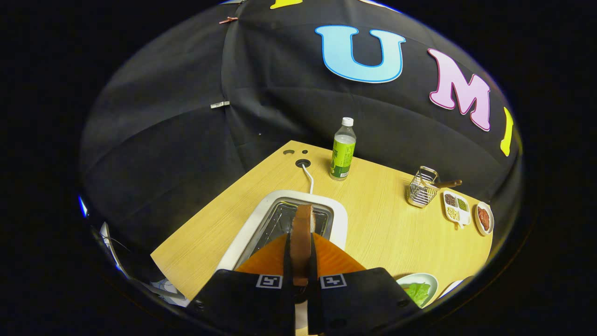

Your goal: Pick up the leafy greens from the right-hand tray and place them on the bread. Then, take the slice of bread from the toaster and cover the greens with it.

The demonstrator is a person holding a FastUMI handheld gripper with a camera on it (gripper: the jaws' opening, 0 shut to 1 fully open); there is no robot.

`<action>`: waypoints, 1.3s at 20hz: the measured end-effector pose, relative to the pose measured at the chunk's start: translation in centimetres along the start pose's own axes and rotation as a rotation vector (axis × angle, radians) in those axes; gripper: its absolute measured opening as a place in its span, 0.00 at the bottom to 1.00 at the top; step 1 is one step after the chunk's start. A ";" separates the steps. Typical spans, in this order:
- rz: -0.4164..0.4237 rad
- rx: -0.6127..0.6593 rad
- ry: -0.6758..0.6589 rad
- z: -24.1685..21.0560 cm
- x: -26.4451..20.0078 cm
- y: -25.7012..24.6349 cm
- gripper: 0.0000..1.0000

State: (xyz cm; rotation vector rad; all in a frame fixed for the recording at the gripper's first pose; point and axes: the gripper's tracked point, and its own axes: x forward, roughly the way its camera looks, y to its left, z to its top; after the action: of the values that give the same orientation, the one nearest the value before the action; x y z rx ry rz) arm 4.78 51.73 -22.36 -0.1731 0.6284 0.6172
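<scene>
Bread slice (pixel 302 233) is clamped edge-on between the nearly closed jaws of the gripper (pixel 301 261), above the toaster (pixel 275 224). If squeezed hard or tilted, it may be crushed or dropped before the greens (pixel 418 291) are covered.

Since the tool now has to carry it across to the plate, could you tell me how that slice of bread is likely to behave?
The slice of bread stands edge-on between the tool's fingers above the toaster, so it seems fairly stiff. It is thin, so probably light. Squeezing harder might dent or crack it.
</scene>
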 end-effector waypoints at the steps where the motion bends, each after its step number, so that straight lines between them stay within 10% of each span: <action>1: 0.006 0.003 -0.002 0.0 -0.1 0.0 0.15; 16: -0.011 0.100 -0.172 7.5 -9.3 -7.0 0.13; 26: -0.089 0.253 -0.087 -0.2 -11.5 -16.9 0.13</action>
State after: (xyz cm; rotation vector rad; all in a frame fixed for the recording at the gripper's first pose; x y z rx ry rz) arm 7.27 32.37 -16.17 0.0620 0.6054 0.4521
